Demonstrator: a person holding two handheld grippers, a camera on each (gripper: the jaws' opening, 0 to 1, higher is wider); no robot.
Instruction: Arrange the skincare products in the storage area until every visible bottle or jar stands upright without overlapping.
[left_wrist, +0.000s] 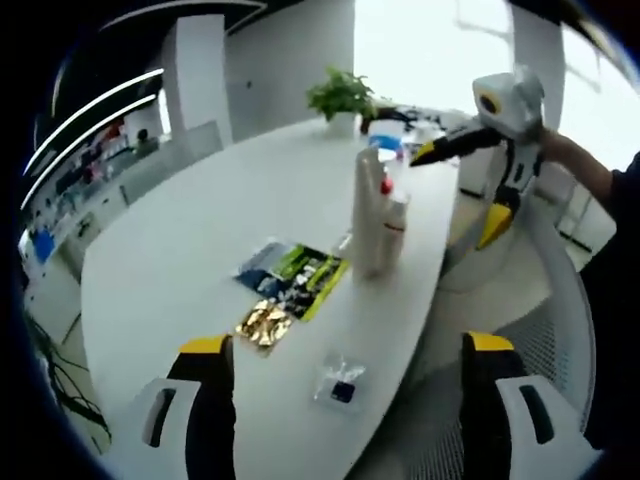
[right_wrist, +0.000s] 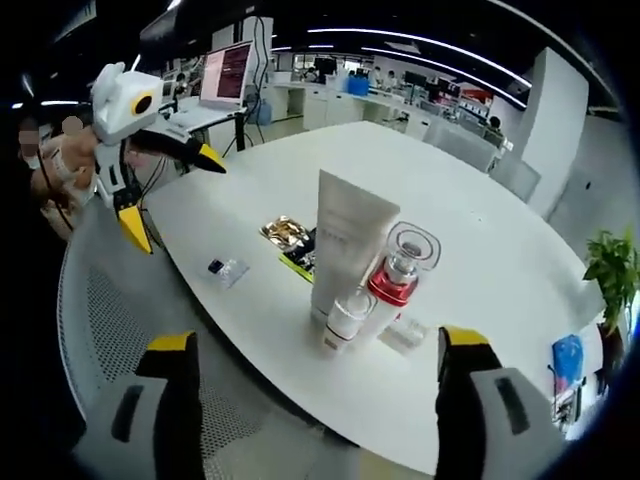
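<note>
right gripper (right_wrist: 315, 400) hangs spread and empty nearest the lens, just off the white worktop (right_wrist: 480, 250) edge. left gripper (left_wrist: 345, 385) is spread and empty too. a tall matte tube (right_wrist: 345, 240), a red-collared clear-capped bottle (right_wrist: 395, 285) and a small white jar (right_wrist: 347, 318) stand upright, touching; likely best to separate them, gripping low.

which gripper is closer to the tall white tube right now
Right. The right gripper hangs open just past the tall white tube, above the table's far side; the left gripper is off the table edge, farther away.
</note>
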